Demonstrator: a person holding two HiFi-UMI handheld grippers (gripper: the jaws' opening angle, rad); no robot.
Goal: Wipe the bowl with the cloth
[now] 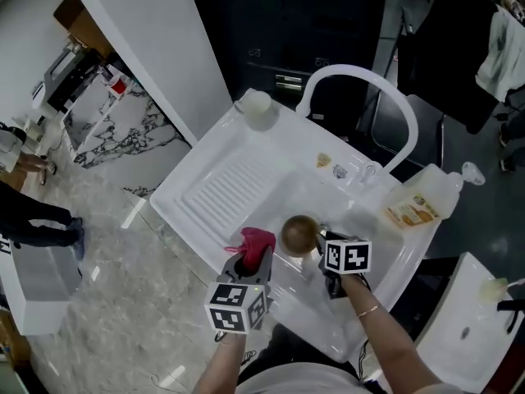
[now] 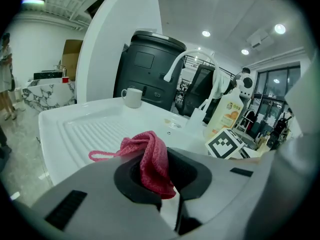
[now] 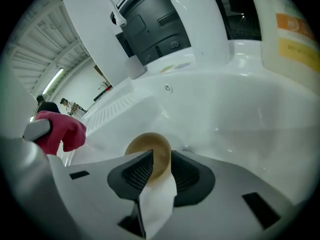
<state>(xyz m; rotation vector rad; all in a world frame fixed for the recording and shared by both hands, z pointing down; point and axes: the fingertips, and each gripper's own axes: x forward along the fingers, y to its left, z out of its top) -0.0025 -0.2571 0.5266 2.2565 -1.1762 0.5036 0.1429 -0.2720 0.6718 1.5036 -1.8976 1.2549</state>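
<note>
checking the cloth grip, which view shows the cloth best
The left gripper view: the red cloth sits centre frame, clamped between the left gripper's jaws. The head view shows it small at that gripper's tip; the right gripper view catches a bunch at its left edge.

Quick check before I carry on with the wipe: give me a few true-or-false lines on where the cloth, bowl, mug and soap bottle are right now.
1. The left gripper is shut on the red cloth. True.
2. The white mug stands at the far corner of the drainboard. True.
3. The bowl sits on the drainboard. False: it is in the sink basin, with its rim between the fingers of the right gripper.
4. The soap bottle lies inside the basin. False: it is on the sink's edge, to the right of the faucet.
</note>
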